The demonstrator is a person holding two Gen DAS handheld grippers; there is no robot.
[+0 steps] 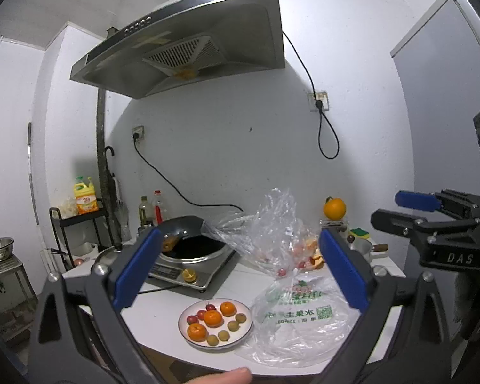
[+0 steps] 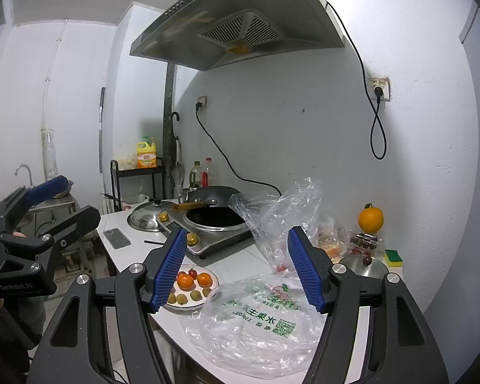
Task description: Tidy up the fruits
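Both grippers, left gripper and right gripper, hang with jaws spread and empty; the plate of fruit sits below them beside a plastic bag.

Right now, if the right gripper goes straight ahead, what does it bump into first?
Probably the crumpled clear bag standing between its open fingers; the right gripper points at it. Depth is unclear, so the flat printed bag below might brush first.

Black claw, ribbed blue pads
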